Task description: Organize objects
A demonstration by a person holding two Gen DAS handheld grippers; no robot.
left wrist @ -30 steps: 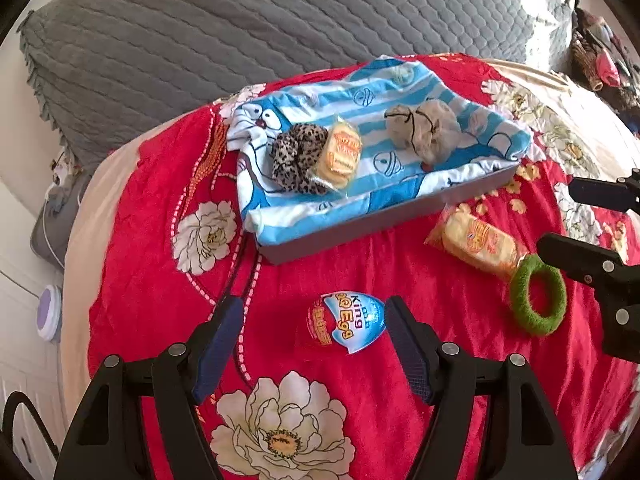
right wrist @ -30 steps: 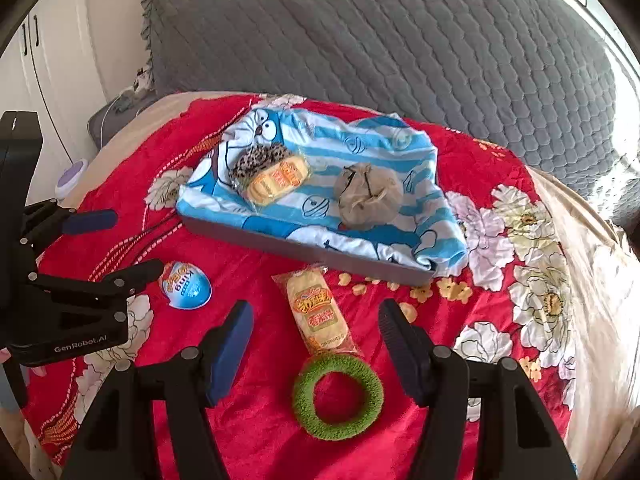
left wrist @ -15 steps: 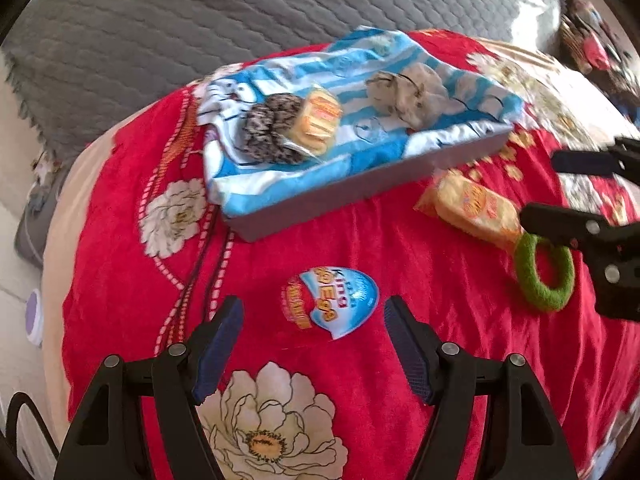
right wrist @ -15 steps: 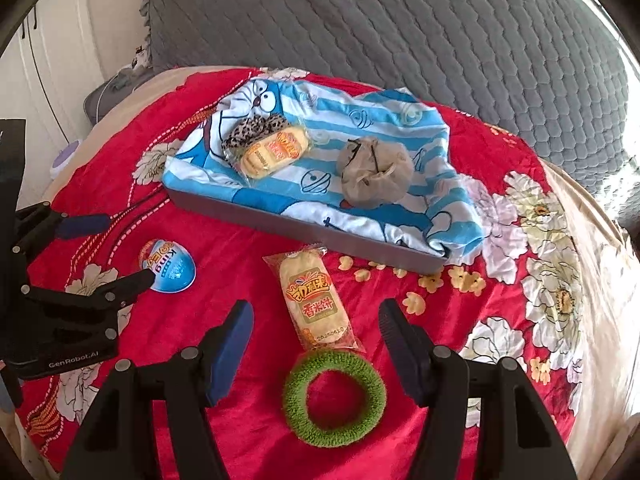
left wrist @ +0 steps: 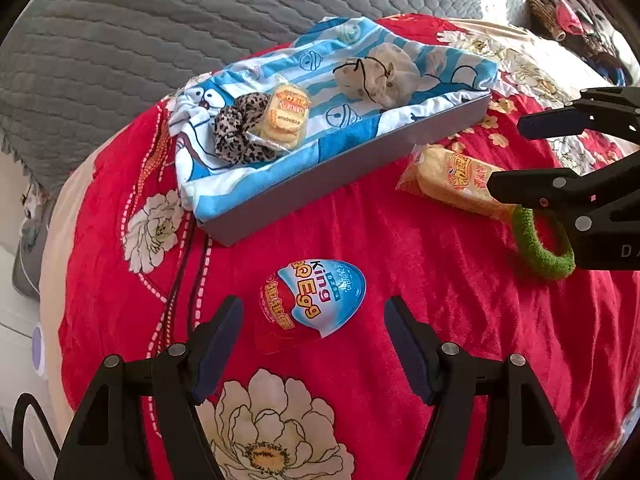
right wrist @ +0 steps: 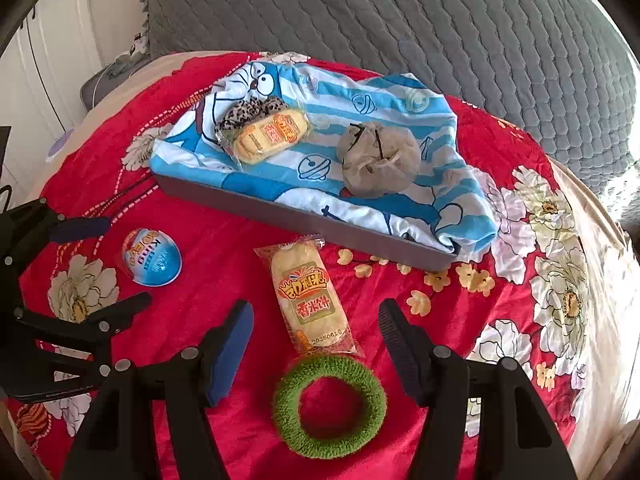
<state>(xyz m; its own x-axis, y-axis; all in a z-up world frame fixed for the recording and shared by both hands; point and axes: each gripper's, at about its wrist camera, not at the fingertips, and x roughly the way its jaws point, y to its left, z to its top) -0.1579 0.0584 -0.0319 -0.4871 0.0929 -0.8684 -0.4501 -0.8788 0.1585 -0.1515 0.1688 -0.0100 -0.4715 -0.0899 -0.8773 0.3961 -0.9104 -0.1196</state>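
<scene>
Where bed (left wrist: 400, 240) is red plush: glossy egg (left wrist: 314, 300) blunt end right | left tool (left wrist: 314, 334) wide, empty | cracker pack (right wrist: 310, 300) lengthwise, fuzzy ring (right wrist: 330, 406) | right tool (right wrist: 316, 338) wide, empty

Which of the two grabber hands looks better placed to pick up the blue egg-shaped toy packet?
Left. The left gripper is open with the blue egg-shaped toy packet lined up between its fingers; the right gripper points at the green fuzzy ring.
</scene>
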